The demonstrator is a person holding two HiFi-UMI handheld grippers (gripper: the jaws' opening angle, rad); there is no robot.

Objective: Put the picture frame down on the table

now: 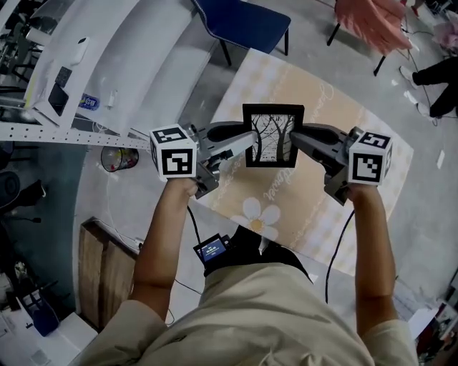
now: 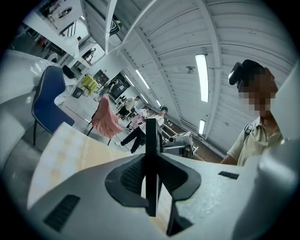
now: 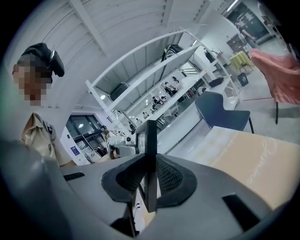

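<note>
Desk (image 1: pixel 358 121): covered with a pale beige checked cloth that has a white flower printed near the person's edge and faint script lettering across it.
Floor: grey and bare-looking around the desk, with cables trailing near the person's feet.
Room: a big workshop hall with a white ribbed ceiling and strip lights. White shelving (image 1: pixel 107 57) runs along the left of the desk, and other people stand far back.
Blue chair (image 1: pixel 243 21): stands at the far edge of the desk, apart from it.
Pink cloth (image 1: pixel 372 21): draped over another chair beyond the far right corner of the desk.
Cup (image 1: pixel 119 159): a clear one on the floor, left of the desk and just below the shelving rail. Something dark is inside, but I cannot tell what.
Wooden crate (image 1: pixel 107 271): on the floor by the person's left side; its inside cannot be made out.
Picture frame (image 1: pixel 273 136): black, holding a picture of bare trees. It is held over the middle of the desk with its face turned up toward the person. Whether its lower edge touches the cloth I cannot tell.
Left gripper (image 2: pixel 152 187): clamped on the frame's left side, which stands edge-on between the dark ribbed pads.
Right gripper (image 3: pixel 150 183): clamped on the frame's right side in the same way, with the pads pressed against both faces.
</note>
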